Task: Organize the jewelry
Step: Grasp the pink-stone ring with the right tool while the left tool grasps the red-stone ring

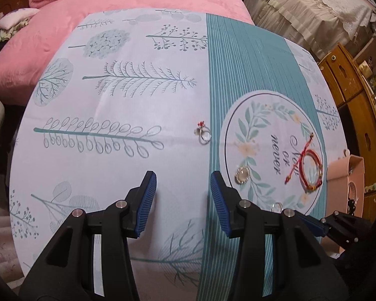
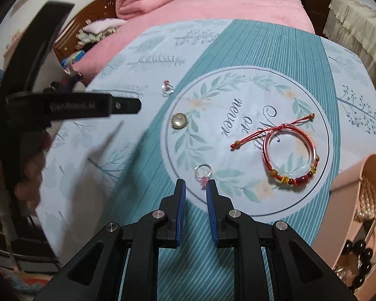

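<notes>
Jewelry lies on a patterned tablecloth point(image 1: 127, 95). A silver ring with a pink charm point(image 2: 202, 173) lies just ahead of my right gripper point(image 2: 195, 188), whose jaws stand narrowly apart and hold nothing. A red beaded bracelet with a clear bangle point(image 2: 290, 158) lies to its right; it also shows in the left wrist view point(image 1: 310, 169). A round gold brooch point(image 2: 179, 121) point(image 1: 242, 177) and a second ring with a red charm point(image 2: 168, 89) point(image 1: 203, 133) lie further off. My left gripper point(image 1: 183, 183) is open and empty above the cloth.
A pink jewelry box point(image 2: 358, 215) with pearls and dark beads stands at the table's right edge; it also shows in the left wrist view point(image 1: 348, 175). A pink bed point(image 2: 213, 7) lies beyond the table. Wooden cabinets point(image 1: 358, 105) stand at the right.
</notes>
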{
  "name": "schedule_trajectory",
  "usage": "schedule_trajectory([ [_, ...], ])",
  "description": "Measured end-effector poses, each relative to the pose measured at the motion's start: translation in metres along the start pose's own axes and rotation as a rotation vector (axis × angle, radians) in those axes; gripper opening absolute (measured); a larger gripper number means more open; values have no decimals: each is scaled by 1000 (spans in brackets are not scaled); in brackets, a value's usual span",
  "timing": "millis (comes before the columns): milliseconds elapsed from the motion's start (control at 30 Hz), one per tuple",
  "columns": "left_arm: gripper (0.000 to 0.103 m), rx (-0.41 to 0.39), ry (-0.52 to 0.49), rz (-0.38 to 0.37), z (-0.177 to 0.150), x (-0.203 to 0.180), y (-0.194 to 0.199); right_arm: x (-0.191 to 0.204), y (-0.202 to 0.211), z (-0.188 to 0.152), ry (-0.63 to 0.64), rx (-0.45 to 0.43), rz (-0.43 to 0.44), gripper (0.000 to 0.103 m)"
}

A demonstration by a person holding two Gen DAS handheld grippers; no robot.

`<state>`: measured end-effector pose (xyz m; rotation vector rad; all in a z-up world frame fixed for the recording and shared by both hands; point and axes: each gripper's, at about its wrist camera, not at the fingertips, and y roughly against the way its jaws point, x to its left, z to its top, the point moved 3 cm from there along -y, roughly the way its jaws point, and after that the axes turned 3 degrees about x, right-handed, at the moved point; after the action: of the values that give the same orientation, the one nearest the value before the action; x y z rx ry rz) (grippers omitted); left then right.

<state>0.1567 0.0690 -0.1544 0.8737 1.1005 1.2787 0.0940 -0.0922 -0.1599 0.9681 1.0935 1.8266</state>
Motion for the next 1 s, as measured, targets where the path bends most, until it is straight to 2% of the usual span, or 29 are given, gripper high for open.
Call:
schedule_trajectory([
  [233,42,10,29,-32,17,3,-11,-1,-9,5,53,2,-43,17],
  [333,42,18,59,-49,24,2,-18,0,-11,7,66,-3,-51,12],
  [533,42,44,117,-78,36,-2,-34,-5,-11,6,22,-11,-32,9],
  [700,41,18,165,-87,46,-6,-39,-9,-9,6,-12,-16,-22,9],
  [733,39,10,170,-86,47,-6,-39,-10,-8,5,-15,-18,-20,9],
  [767,31,3,174,-87,49,-6,-40,-9,-8,4,-17,-19,-19,9],
  [800,27,-2,175,-81,49,-6,-40,-10,-7,4,-23,-21,-16,9],
  [867,11,-9,174,-74,50,-6,-42,-8,-6,3,-29,-25,-13,9],
  [900,7,-7,174,-75,50,-6,-43,-9,-6,2,-33,-27,-13,9],
  [1000,6,-16,177,-78,50,-5,-44,-13,-3,1,-51,-31,-6,9],
])
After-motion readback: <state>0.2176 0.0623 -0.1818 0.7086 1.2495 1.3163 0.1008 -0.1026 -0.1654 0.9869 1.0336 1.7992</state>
